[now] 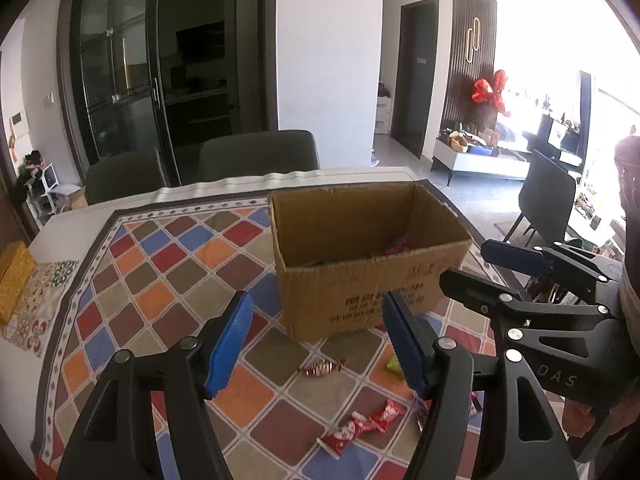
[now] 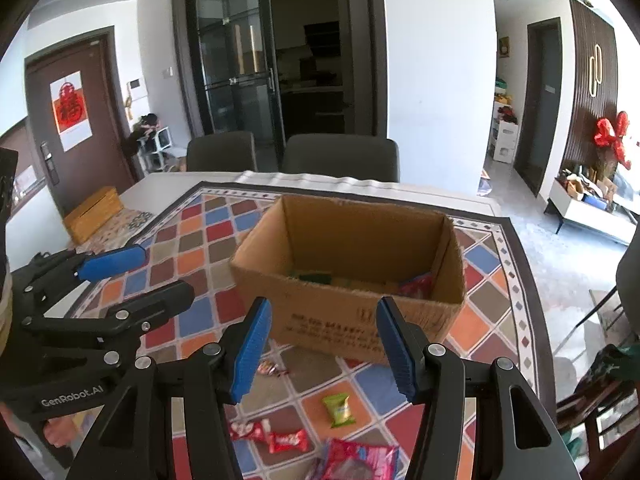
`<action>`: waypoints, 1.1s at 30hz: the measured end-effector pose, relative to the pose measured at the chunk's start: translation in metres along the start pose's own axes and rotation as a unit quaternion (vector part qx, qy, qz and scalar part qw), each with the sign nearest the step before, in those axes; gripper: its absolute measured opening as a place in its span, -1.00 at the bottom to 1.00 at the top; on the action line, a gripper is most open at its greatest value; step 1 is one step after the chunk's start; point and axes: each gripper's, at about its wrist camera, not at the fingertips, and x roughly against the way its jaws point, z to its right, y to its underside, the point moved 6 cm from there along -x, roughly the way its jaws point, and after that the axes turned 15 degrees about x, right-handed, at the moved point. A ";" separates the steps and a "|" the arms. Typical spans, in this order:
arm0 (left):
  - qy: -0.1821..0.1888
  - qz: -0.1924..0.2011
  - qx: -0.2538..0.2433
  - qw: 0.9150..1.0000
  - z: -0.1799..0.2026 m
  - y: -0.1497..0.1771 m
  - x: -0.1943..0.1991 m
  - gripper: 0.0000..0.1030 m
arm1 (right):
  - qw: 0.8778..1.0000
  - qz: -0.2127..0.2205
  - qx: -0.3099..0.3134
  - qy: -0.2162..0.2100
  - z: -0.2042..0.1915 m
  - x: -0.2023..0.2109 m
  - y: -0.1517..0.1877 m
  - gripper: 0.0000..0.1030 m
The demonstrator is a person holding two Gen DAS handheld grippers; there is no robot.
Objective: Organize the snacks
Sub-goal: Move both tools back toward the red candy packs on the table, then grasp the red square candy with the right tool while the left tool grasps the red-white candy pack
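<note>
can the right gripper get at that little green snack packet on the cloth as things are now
Probably yes. The green packet lies flat on the tablecloth, just ahead of the right gripper, whose fingers stand apart and empty. The cardboard box sits beyond it, and nothing covers it.

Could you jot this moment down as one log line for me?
left tongs: open, empty | right tongs: open, empty | cardboard box: some snacks inside | green candy, red packets: loose on tablecloth
</note>
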 end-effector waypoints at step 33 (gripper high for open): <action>0.024 -0.132 -0.058 0.989 -0.019 0.146 -0.042 0.32 | 0.987 -0.137 0.058 -0.060 -0.068 -0.039 0.128 0.08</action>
